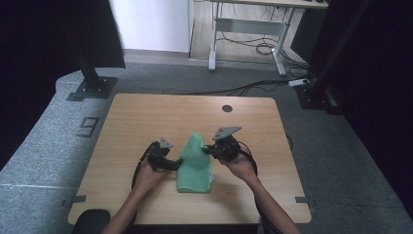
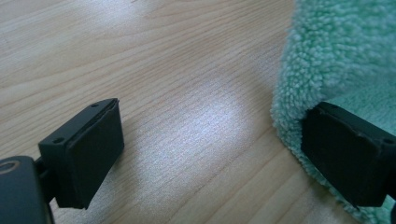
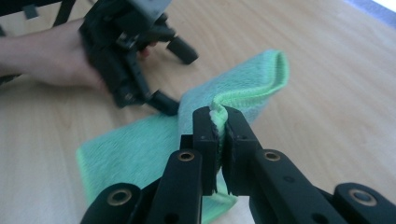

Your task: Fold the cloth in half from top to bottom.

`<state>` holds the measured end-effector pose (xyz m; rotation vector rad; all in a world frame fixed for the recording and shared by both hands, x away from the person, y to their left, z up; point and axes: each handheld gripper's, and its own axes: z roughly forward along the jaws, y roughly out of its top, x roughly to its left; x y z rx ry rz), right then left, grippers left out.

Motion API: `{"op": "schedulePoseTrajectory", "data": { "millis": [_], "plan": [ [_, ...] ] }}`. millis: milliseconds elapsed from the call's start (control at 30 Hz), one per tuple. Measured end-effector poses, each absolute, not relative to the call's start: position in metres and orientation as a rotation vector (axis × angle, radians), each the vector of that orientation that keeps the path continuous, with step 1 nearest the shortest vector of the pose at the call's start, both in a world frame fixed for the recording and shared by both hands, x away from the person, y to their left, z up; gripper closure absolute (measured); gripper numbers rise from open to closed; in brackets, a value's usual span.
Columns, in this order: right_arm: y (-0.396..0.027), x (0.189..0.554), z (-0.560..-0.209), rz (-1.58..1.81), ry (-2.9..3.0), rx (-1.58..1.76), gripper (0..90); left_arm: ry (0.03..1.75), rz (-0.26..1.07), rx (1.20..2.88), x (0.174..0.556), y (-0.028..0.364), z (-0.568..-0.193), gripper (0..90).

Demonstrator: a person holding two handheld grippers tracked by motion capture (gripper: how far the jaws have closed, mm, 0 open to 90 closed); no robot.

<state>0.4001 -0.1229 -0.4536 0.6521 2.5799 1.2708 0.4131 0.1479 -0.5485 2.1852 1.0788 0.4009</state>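
The green microfibre cloth [image 1: 196, 165] lies at centre frame on the wooden table [image 1: 146, 117], long axis toward the far edge. The right gripper [image 3: 218, 122] is clamped on its lifted edge. The left gripper [image 1: 174, 165], jaws spread, seemingly just touches the cloth's left edge.

The high view looks forward and down over my table [image 1: 146, 112]. My left gripper view sits very close to the wood, skimming the cloth [image 2: 336, 56] edge. My right gripper view looks along the cloth [image 3: 140, 149], probably leftward; all share it.
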Motion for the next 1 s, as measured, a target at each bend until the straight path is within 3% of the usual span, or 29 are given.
{"op": "schedulePoseTrajectory", "data": {
  "millis": [700, 1000],
  "plan": [
    [-0.121, 0.370, -0.521, 1.185, 2.730, 0.642, 83.9, 1.078, 0.401, 2.184, 0.413, 0.148, -0.549, 6.6],
    [-0.121, 0.367, -0.533, 1.194, 2.758, 0.660, 82.7, 1.039, 0.373, 2.205, 0.414, 0.150, -0.548, 6.6]
  ]
}}
